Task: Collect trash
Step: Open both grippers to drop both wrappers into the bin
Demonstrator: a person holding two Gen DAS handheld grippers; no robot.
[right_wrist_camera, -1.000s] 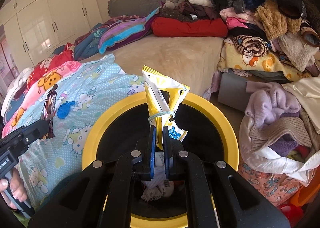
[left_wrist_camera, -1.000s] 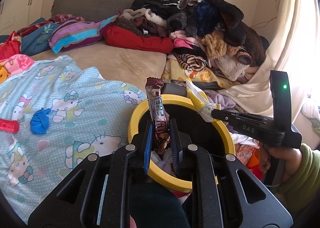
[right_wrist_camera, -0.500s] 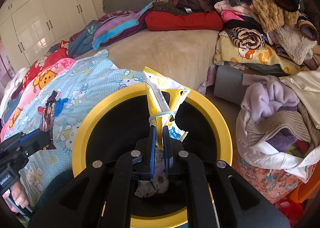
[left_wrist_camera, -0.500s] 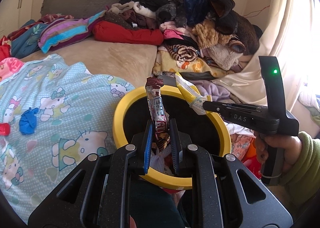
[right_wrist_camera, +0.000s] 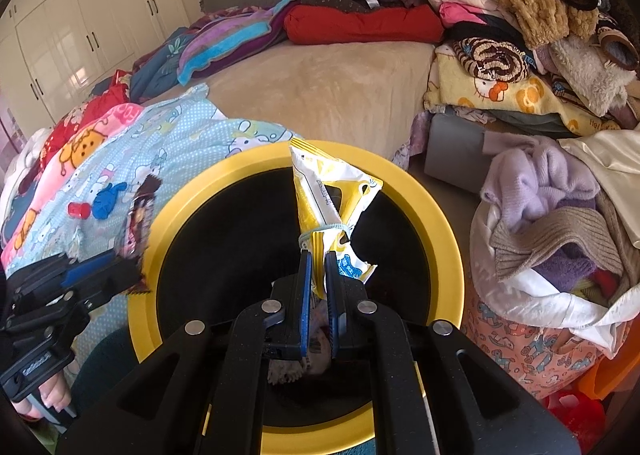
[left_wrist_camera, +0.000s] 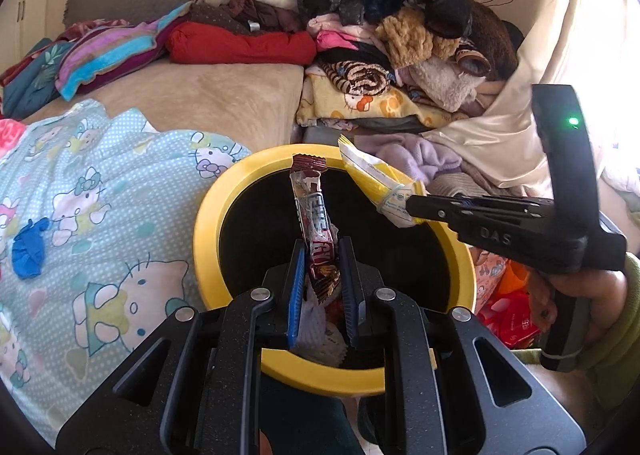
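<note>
**Two wrappers held over the yellow bin**

Nearest, in the left wrist view, the left gripper (left_wrist_camera: pixel 322 275) is clamped on a brown candy wrapper (left_wrist_camera: pixel 316 219); the wrapper is pinched at its lower end btw. the blue pads and stands up, tilted a bit, over the black inside of the yellow-rimmed bin (left_wrist_camera: pixel 208 223). White crumpled trash (left_wrist_camera: pixel 316 329) is seen down in the bin, below the fingers.

In the right wrist view the right gripper (right_wrist_camera: pixel 318 275) is closed tight on a yellow snack bag (right_wrist_camera: pixel 328 199), w/ a rubber band round its middle. The bag is also held above the bin's opening, top end up. The same gripper is seen from the side in the left view, held by a hand (left_wrist_camera: pixel 580 295) in a green sleeve (left_wrist_camera: pixel 622 339), approx. over the bin's right rim.

Just left of the bin, a light-blue cartoon-cat blanket (left_wrist_camera: pixel 100 223) is spread on the bed; a small blue crumpled thing (left_wrist_camera: pixel 28 251) lies on it, and a red cap-like item (right_wrist_camera: pixel 79 210) beside that.

Further back, bare beige bedding (right_wrist_camera: pixel 332 91) is seen, then a red cushion (left_wrist_camera: pixel 240 45) and a tall pile of clothes (left_wrist_camera: pixel 392 27) at the right. White wardrobe doors (right_wrist_camera: pixel 76 23) are at far left.
</note>
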